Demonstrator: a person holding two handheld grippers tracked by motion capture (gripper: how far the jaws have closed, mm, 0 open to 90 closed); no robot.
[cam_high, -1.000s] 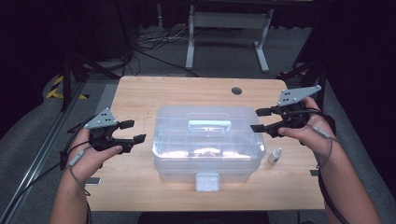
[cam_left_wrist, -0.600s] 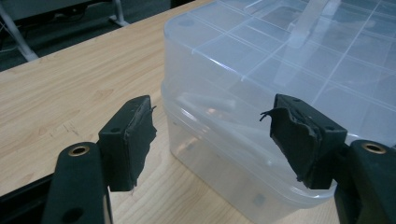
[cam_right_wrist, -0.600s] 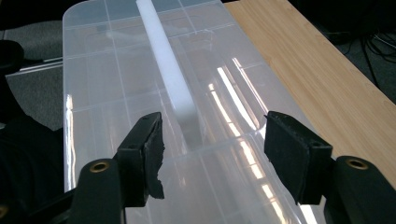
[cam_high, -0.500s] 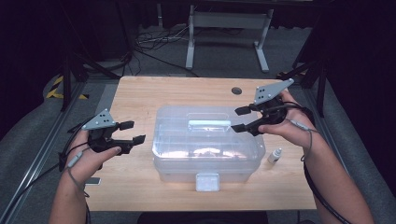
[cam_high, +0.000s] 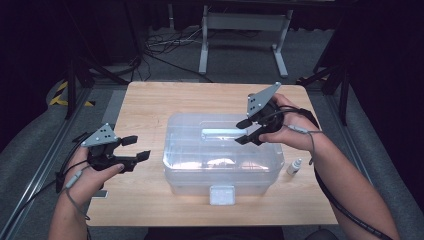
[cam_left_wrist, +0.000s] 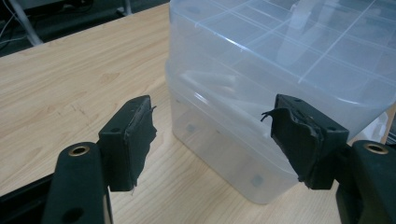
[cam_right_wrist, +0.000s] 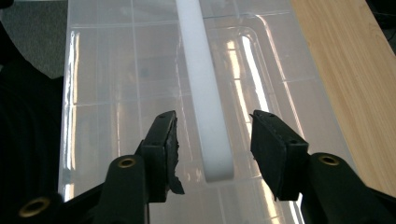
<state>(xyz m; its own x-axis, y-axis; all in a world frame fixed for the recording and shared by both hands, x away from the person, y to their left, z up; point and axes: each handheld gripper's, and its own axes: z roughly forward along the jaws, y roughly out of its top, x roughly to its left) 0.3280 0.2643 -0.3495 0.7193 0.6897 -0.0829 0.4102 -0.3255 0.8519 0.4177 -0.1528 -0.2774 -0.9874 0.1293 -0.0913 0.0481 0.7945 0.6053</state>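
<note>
We see one clear plastic box (cam_high: 222, 152) mid-table (cam_high: 150, 105), one small bottle (cam_high: 294, 166) just right of it. Our right gripper (cam_high: 245, 131) hovers open astride the lid's white handle (cam_right_wrist: 205, 93); our left gripper (cam_high: 136, 148) hangs open left of the box.

A grey carpeted floor (cam_high: 40, 145) lay in a dim room; black cables (cam_high: 165, 47) trailed beside a grey metal stand (cam_high: 240, 22).

Box (cam_high: 220, 160): clear glossy plastic, ribbed lid; handle (cam_right_wrist: 205, 93) milky, smooth. Desk (cam_high: 150, 105): pale wood grain, matt. Jaws: matt black, pads (cam_left_wrist: 140, 135) rough, torn at edges.
</note>
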